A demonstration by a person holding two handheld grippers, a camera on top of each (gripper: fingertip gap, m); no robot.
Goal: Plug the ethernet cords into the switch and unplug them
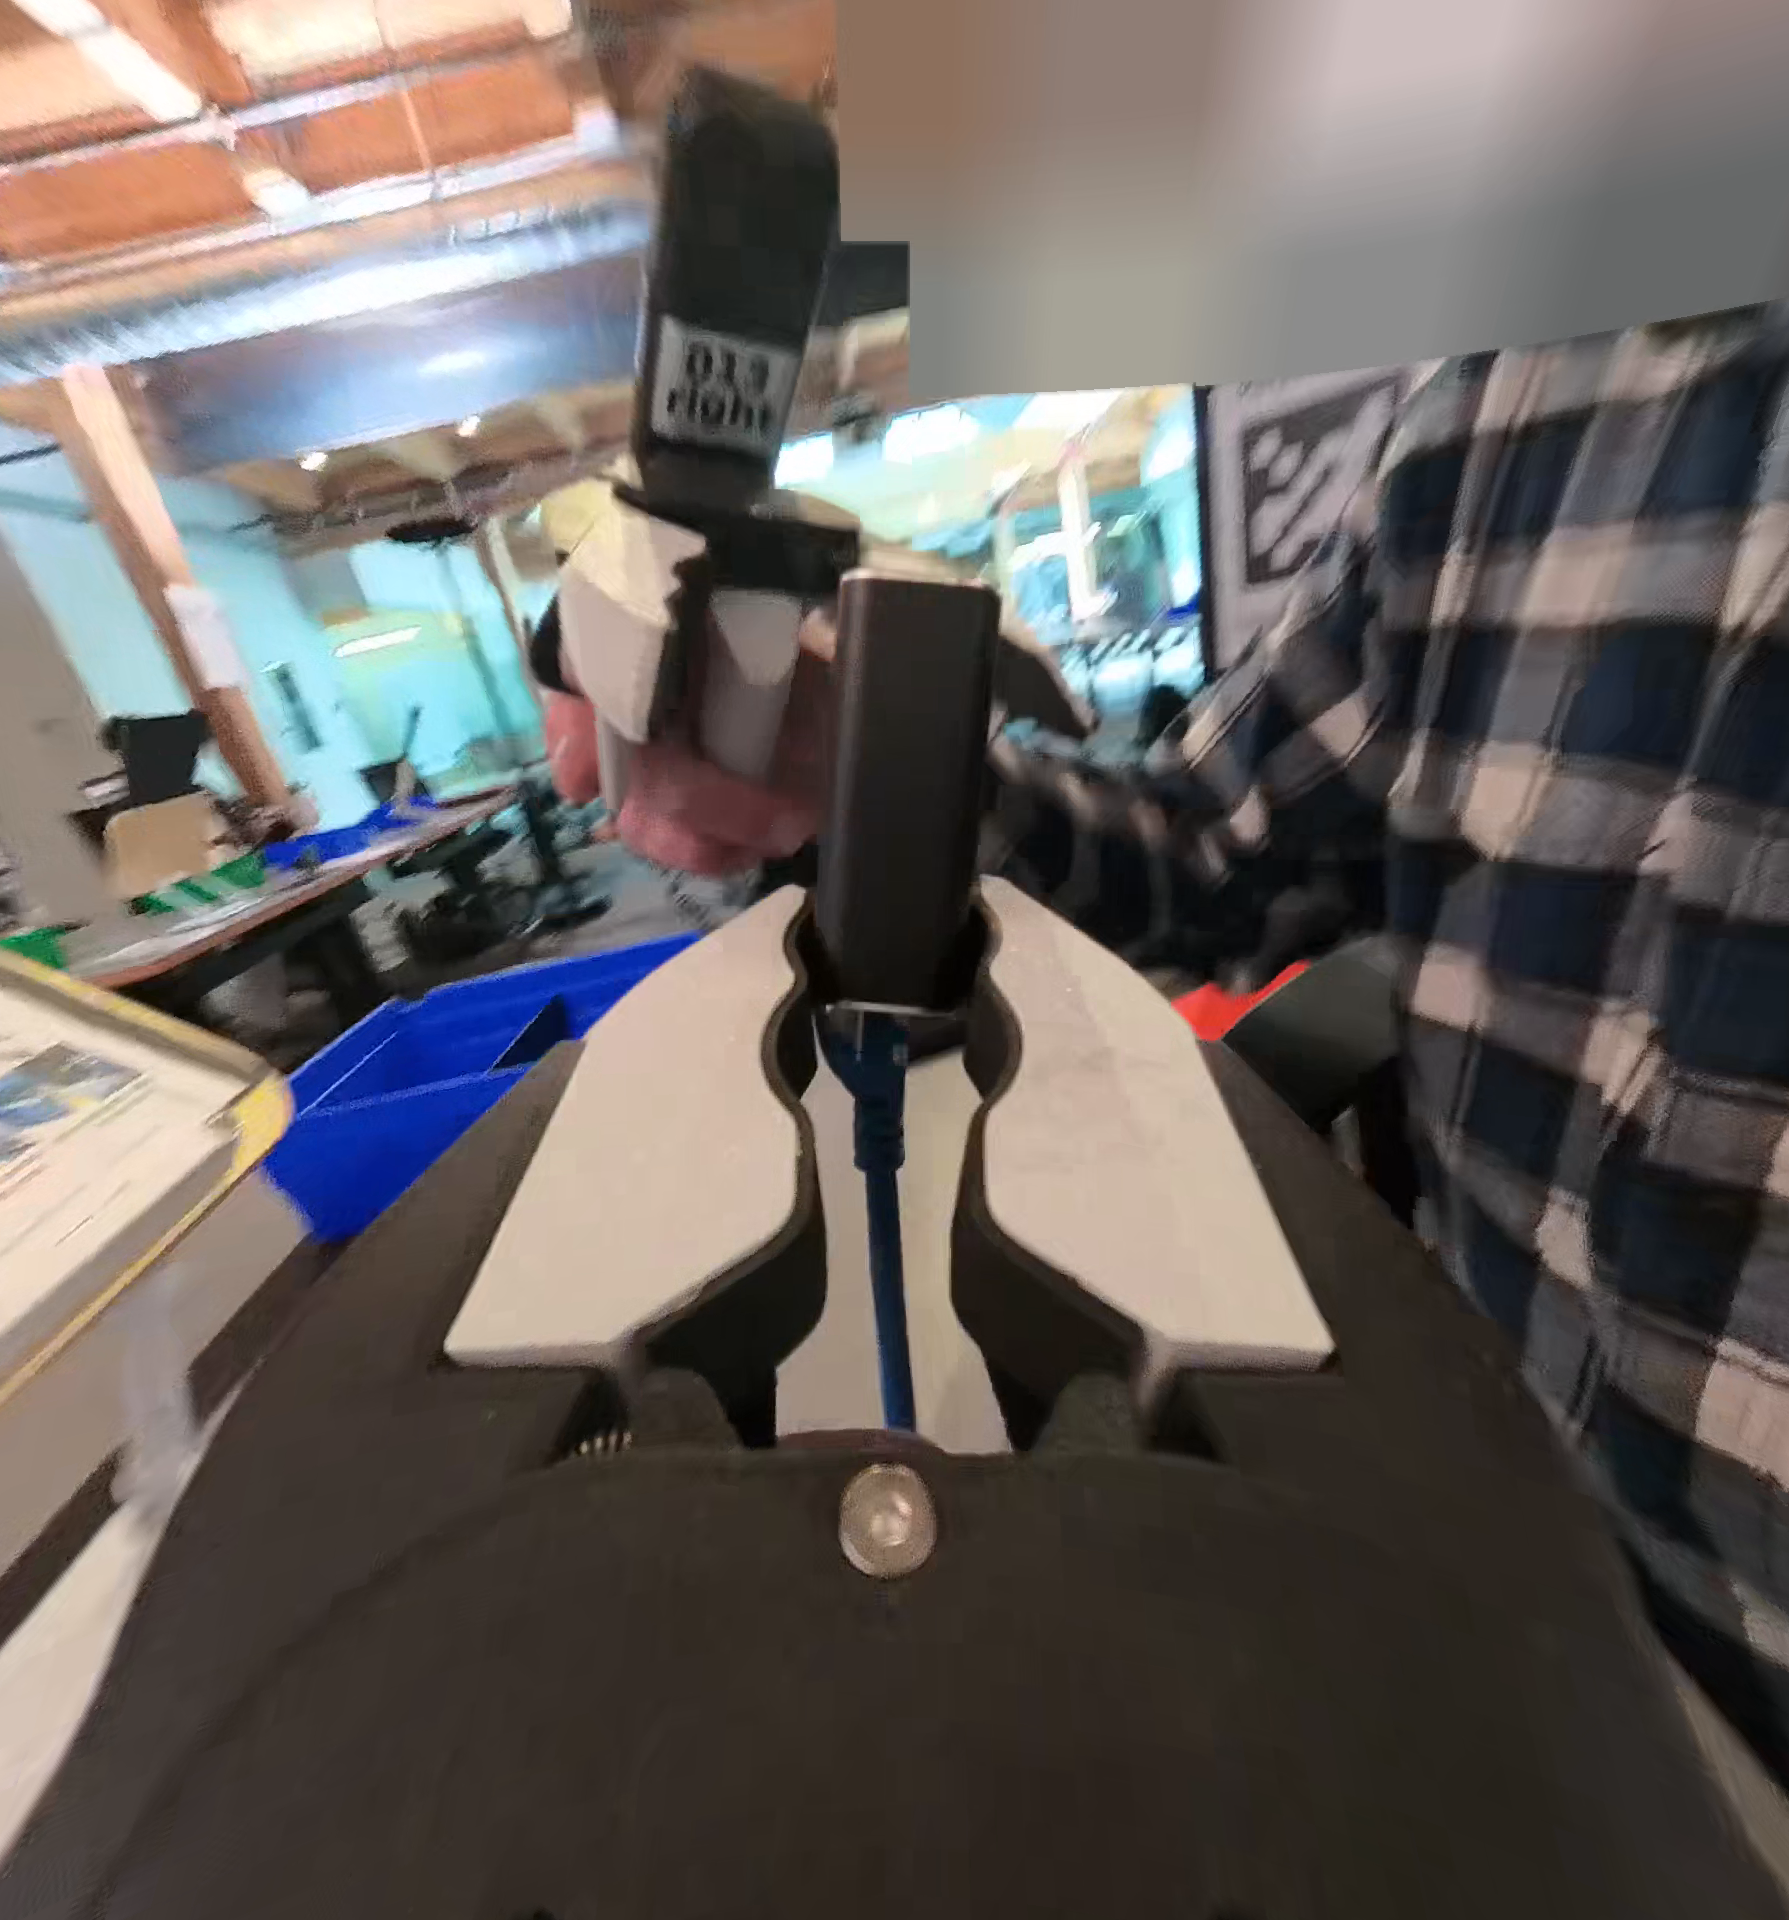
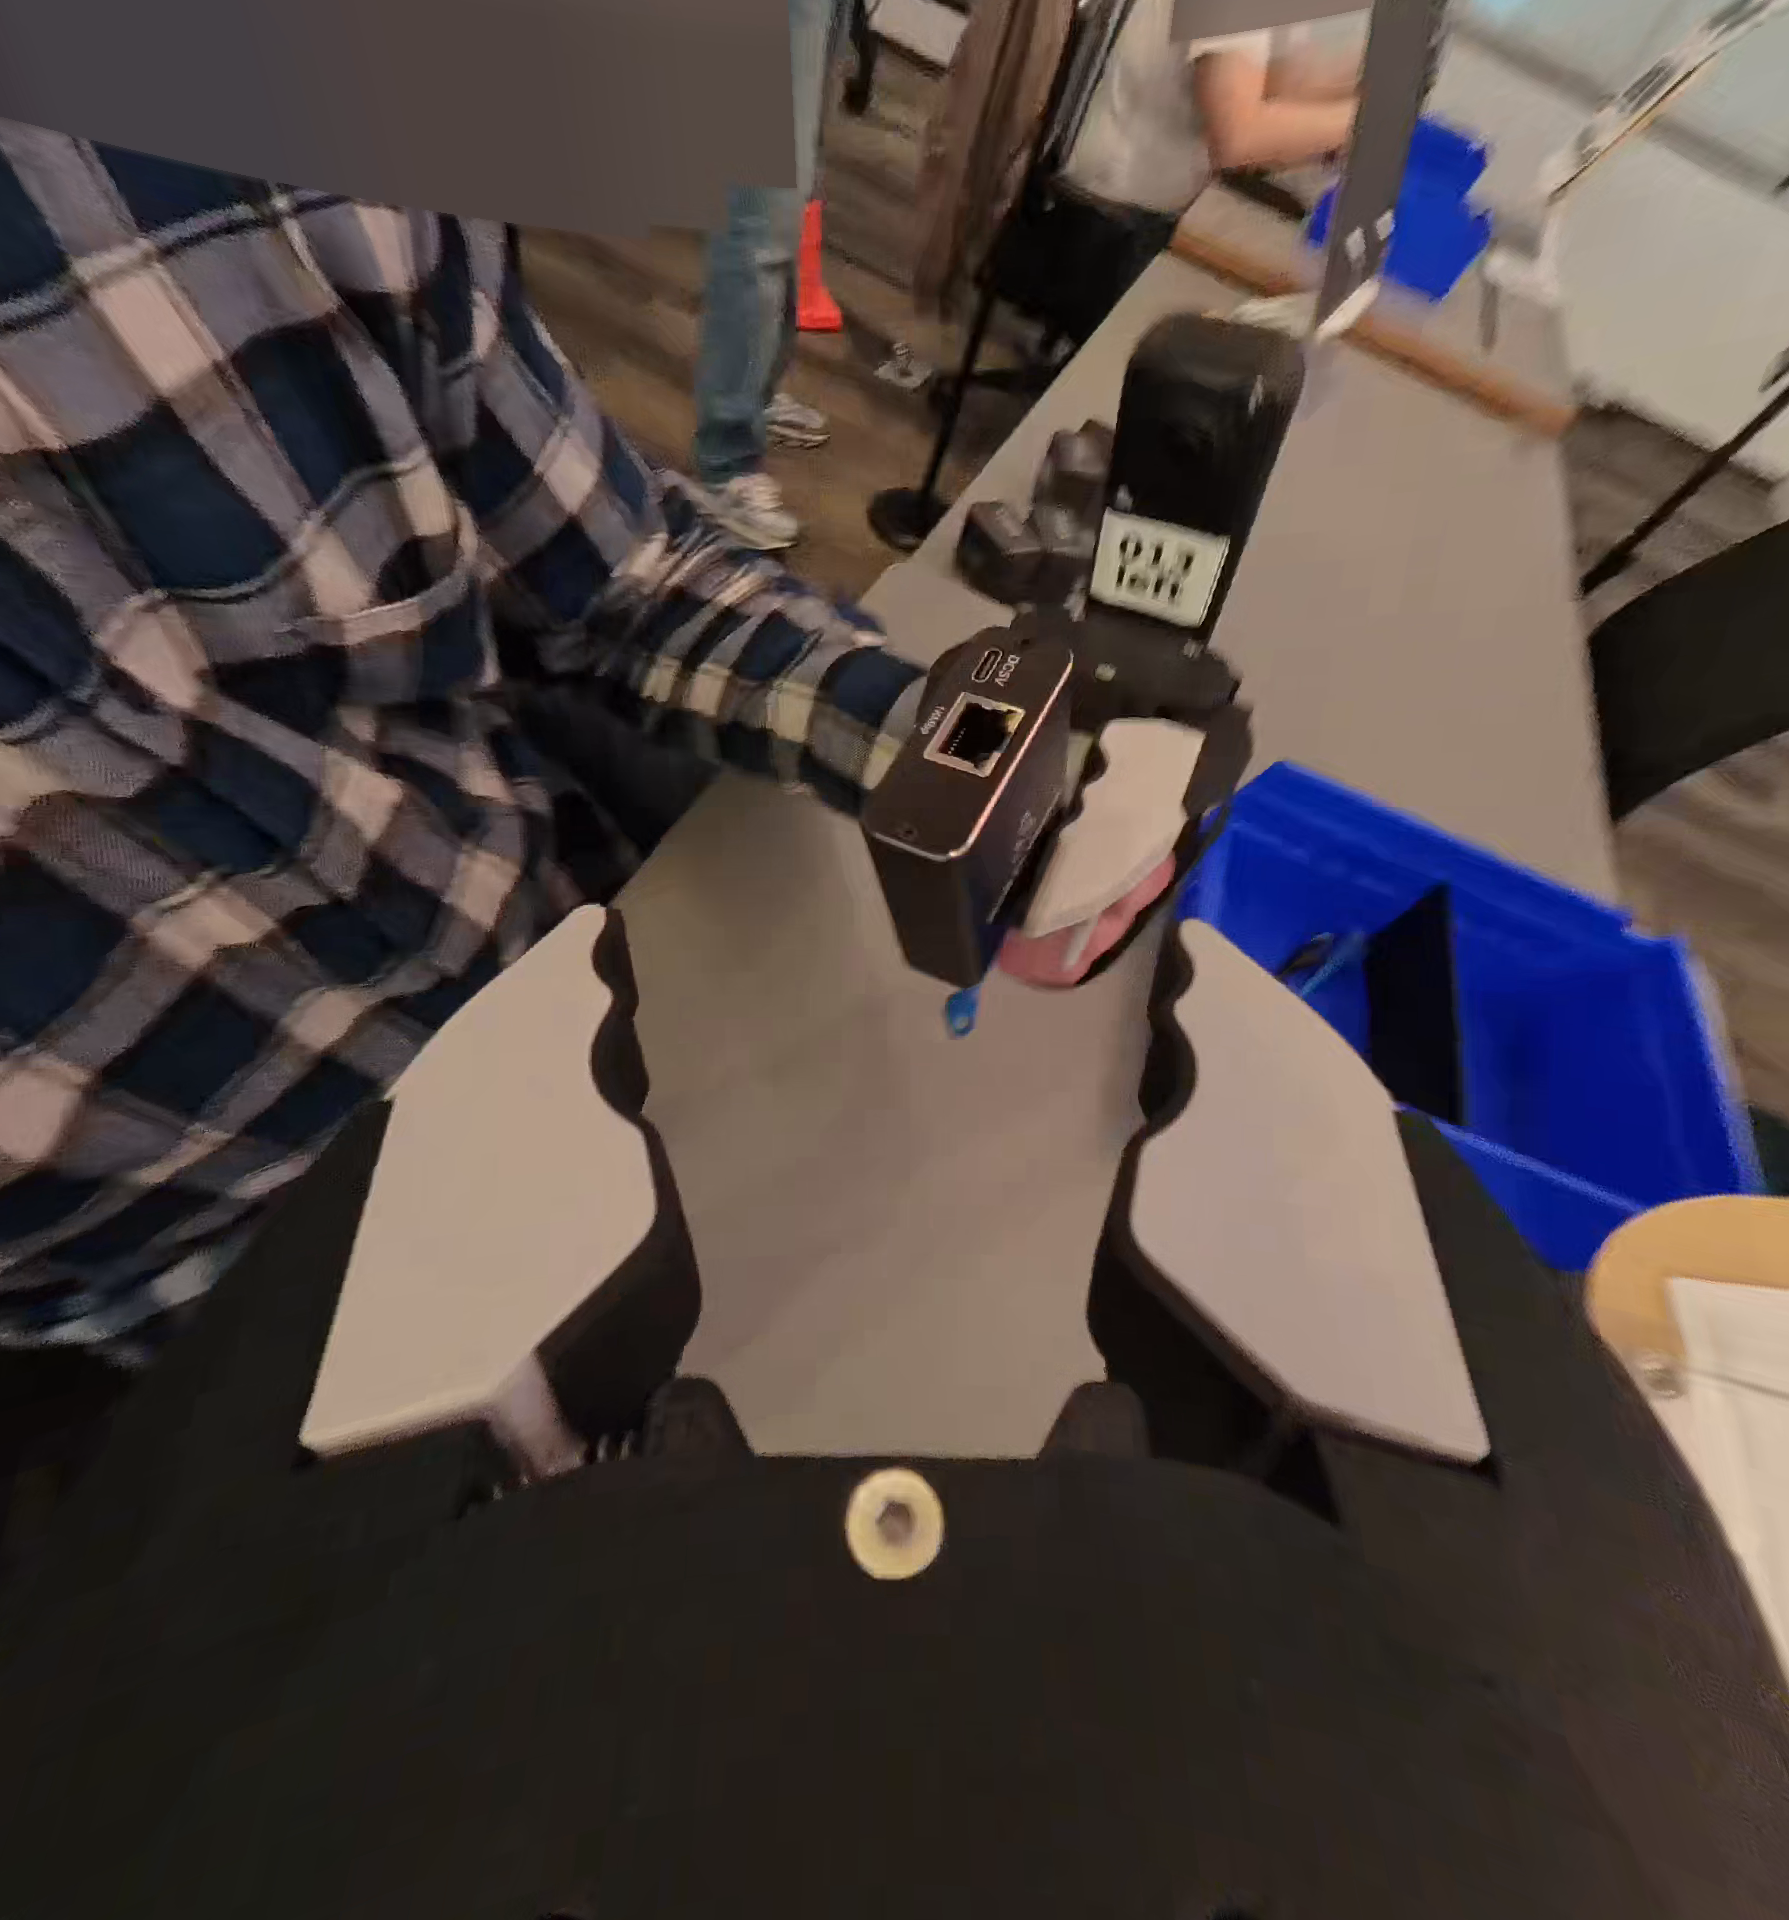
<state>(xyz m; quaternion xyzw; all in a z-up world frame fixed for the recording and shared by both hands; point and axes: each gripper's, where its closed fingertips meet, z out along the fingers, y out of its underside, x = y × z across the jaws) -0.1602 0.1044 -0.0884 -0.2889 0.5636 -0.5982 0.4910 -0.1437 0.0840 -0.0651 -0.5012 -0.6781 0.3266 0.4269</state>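
The left gripper [image 1: 890, 935] has its fingers [image 1: 682, 1049] closed on the switch [image 1: 905, 769], a dark rectangular box. The pads press on its lower end from both sides. The switch is raised clear of the grey surface [image 2: 848, 1195], above the edge next to the person in the plaid shirt [image 2: 194, 623]. A blue ethernet cord [image 1: 885, 1247] is seated in the near end of the switch and runs back between the fingers. The far end, in the right wrist view, carries one vacant port [image 2: 973, 730].

The right gripper [image 2: 890, 997] stands with its fingers [image 2: 516, 1143] spread wide and nothing between them, short of the switch. A blue bin [image 2: 1555, 1018] sits toward the right edge of the surface.

Judged step: one cord is connected; the next connection or removal is pending. The next move probably requires the right gripper to close squarely on a cord's plug while the left steadies the switch.
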